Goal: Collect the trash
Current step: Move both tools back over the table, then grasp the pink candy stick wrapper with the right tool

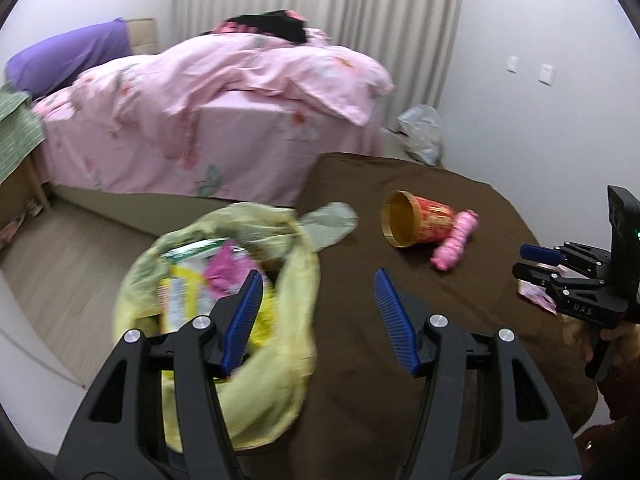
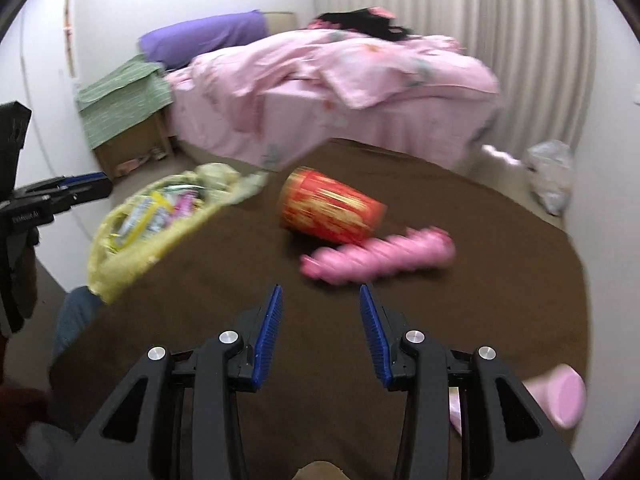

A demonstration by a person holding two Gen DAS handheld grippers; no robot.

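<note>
trash bag (image 1: 216, 304): on brown table (image 1: 400, 340) | left claw (image 1: 319, 322): parted, empty | right claw (image 2: 319, 334): parted, empty

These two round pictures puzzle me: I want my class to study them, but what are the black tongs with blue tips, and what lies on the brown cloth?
A person holds a hand-squeezed gripper in each hand; each carries a wide-angle camera looking along its fingers. One picture comes from the left gripper, the other from the right gripper. Both are open and empty. On the brown table lie a tipped red cup, a pink wrapped roll beside it, and a yellow trash bag of wrappers at the edge.
</note>
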